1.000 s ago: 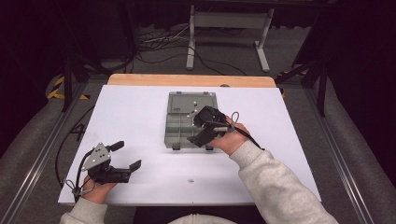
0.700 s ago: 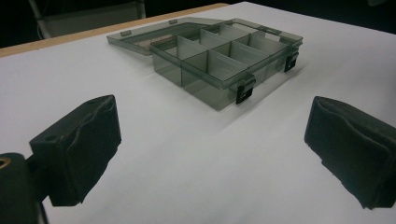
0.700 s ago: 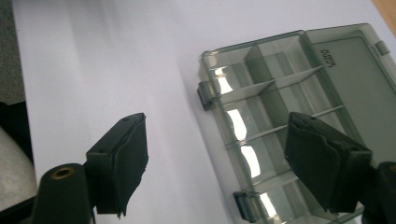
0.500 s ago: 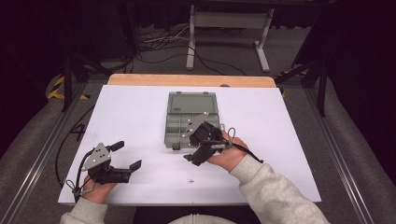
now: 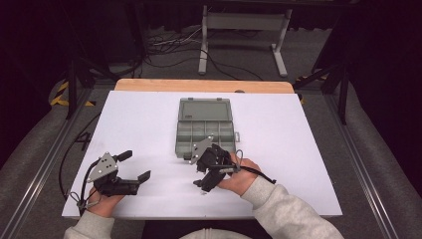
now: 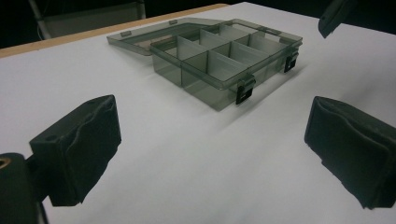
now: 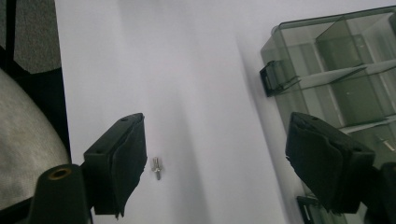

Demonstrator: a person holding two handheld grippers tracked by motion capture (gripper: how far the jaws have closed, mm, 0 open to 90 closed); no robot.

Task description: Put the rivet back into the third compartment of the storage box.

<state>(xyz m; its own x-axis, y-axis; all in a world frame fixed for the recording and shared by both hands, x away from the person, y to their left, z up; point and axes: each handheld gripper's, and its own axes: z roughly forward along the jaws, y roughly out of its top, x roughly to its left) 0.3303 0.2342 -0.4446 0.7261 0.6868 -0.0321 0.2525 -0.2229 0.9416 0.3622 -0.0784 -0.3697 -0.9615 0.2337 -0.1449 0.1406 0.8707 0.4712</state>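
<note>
A smoky grey compartment box [image 5: 205,130] lies open in the middle of the white table, its lid flat behind it; it also shows in the left gripper view [image 6: 224,60] and the right gripper view [image 7: 336,65]. A small metal screw [image 7: 157,168] lies on the table close to one pad of my right gripper [image 7: 224,158], a tiny dot [image 5: 203,192] in the high view. That right gripper [image 5: 201,177] hovers just in front of the box, open, holding nothing. My left gripper [image 5: 135,166] rests at the front left, open and empty [image 6: 210,154].
The white table [image 5: 298,149] ends in a wooden edge [image 5: 204,85] at the back. Cables trail from both grippers, and a loop of cable [image 5: 74,149] hangs off the left side. Beyond the table stand dark frames and a metal stand [image 5: 244,30].
My right gripper has come back from above the box toward the person and sunk lower, ending in front of the box over the screw. The left gripper has stayed put.
</note>
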